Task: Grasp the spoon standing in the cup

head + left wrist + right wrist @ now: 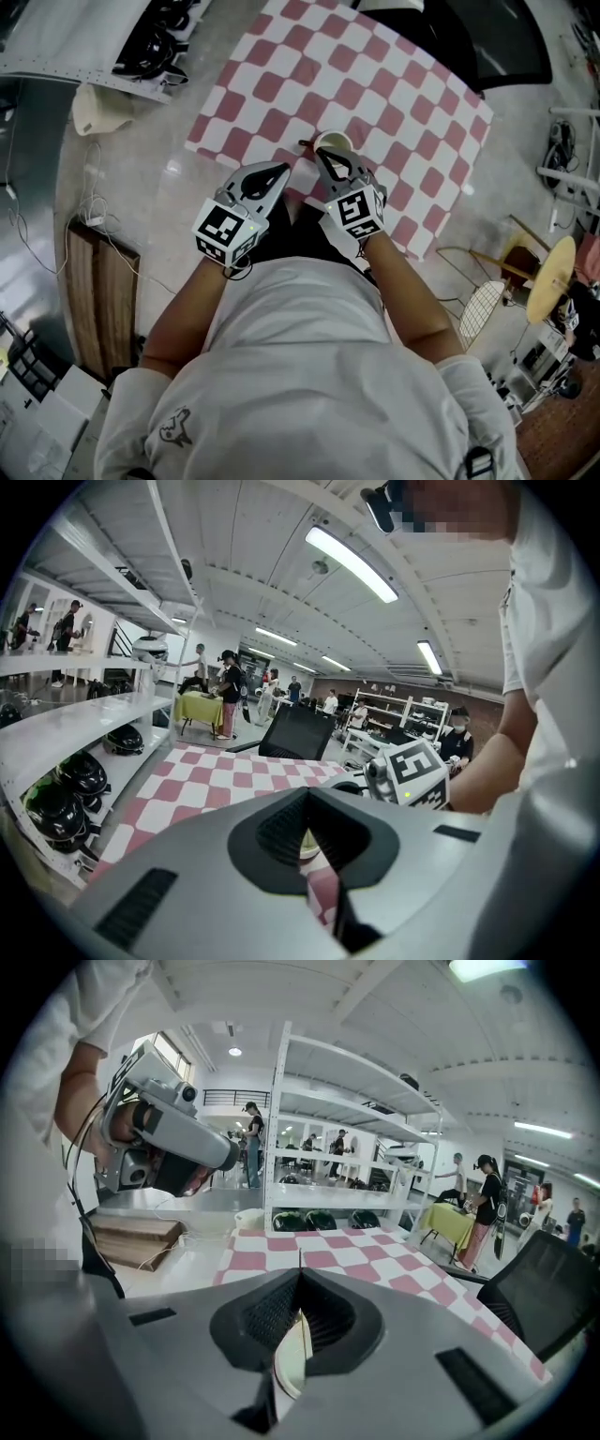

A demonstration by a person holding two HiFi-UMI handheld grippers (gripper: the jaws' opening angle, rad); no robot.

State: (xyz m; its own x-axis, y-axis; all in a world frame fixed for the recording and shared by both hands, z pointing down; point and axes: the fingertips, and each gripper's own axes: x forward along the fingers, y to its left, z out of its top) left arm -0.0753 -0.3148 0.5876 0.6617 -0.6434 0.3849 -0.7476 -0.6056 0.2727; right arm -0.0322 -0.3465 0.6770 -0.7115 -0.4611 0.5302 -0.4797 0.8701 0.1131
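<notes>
Head view: the cup [336, 141] stands on the checkered cloth [375, 84], with the spoon [305, 144] at the cup's left rim. The right gripper [322, 154] sits over the cup, its jaws pinched together on the thin upright spoon handle. The left gripper [281, 171] hovers just left of the cup, its jaws closed and holding nothing.
</notes>
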